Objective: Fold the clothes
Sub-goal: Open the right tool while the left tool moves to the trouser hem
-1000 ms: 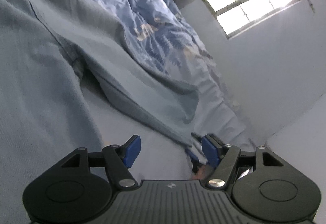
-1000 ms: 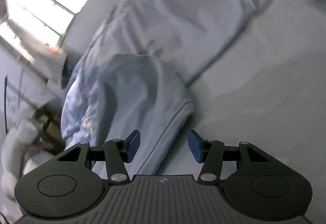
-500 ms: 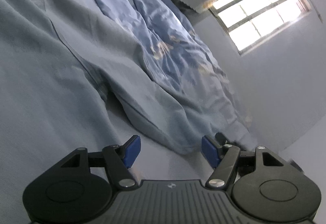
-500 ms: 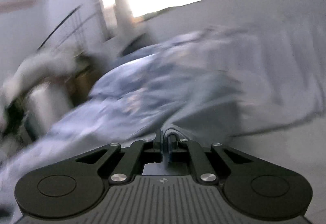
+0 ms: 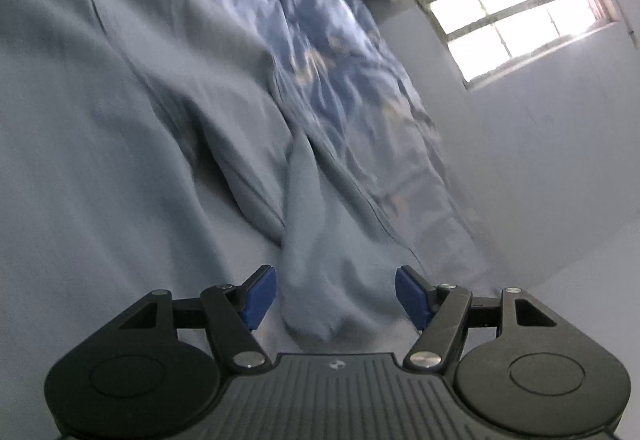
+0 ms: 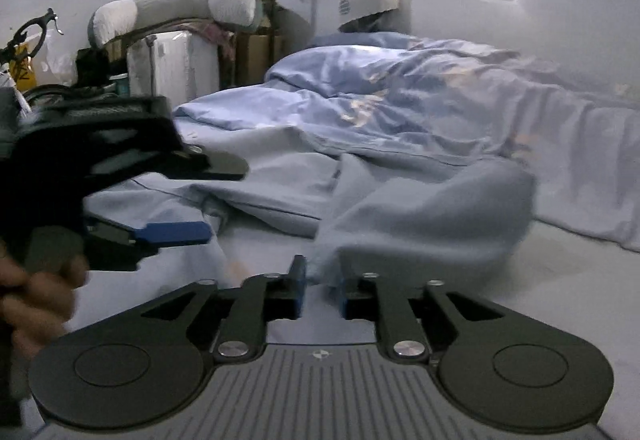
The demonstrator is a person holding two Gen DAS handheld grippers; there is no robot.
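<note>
The garment was spread on the bed, ahead of both tongs and to the left of the left tongs. A duvet was heaped beyond it.

The left tongs were held wide open, nothing gripped. A sleeve-like strip of the garment lay between the pads, but was not touched by them.

The jaws of the right tongs had just been opening and stood partly open. An edge of the cloth was seen between the pads, not pressed by them as far as could be told; this part was blurred.

The cloth is judged to be light, thin and very soft. No shape would be kept by it when lifted, and it would hang and slide. It is best taken at a hem, a corner or a sleeve end, through one or two layers only, and with both tongs well apart, so that the fold stays straight.

In the left view the long axis of the strip ran away from the tongs, leaning a little to the left, with its free end nearest the pads. The body lay broader, to the left.
</note>
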